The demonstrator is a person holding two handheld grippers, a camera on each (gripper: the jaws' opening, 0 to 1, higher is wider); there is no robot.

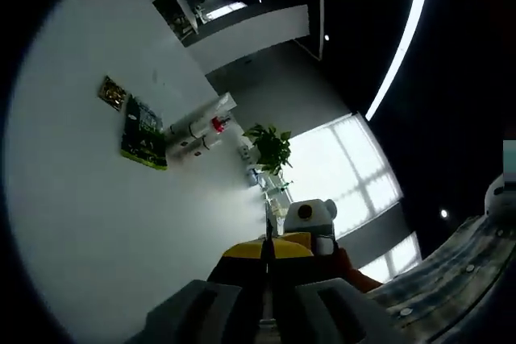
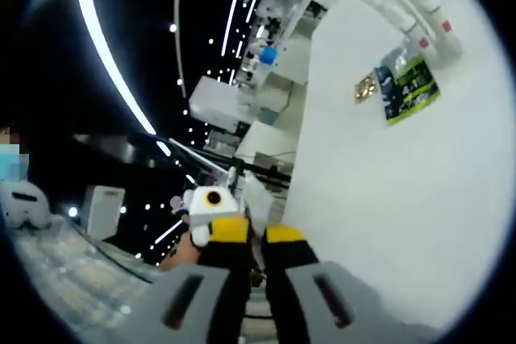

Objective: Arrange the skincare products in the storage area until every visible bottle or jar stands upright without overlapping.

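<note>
**Two grippers held up, well short of the bottles**

Two jaw pairs are what you hold. In the left gripper view your left gripper [image 1: 266, 246] has its yellow tips pressed together along a thin seam, with nothing between them. In the right gripper view your right gripper [image 2: 258, 233] has its tips a narrow slit apart, also gripping nothing.

One white table [image 1: 97, 231] carries everything, and both grippers are well apart from the goods on it.

One green box [image 1: 145, 130] lies flat on the far part of the table. One small gold packet [image 1: 113, 92] lies just beside it, apart from its edge.

The white bottles [image 1: 201, 126] are in a cluster just beyond the green box, on the side away from the gold packet. You can count at least three of them; the exact number is too small to tell. One red cap [image 1: 218, 124] shows in the left gripper view. Two red caps show in the right gripper view among the same bottles [image 2: 419, 6], past the box [image 2: 407, 82] and the packet [image 2: 367, 86]. Whether the bottles stand or lie cannot be told.

One potted plant [image 1: 270, 149] stands far off by the bright window [image 1: 347, 167].
</note>
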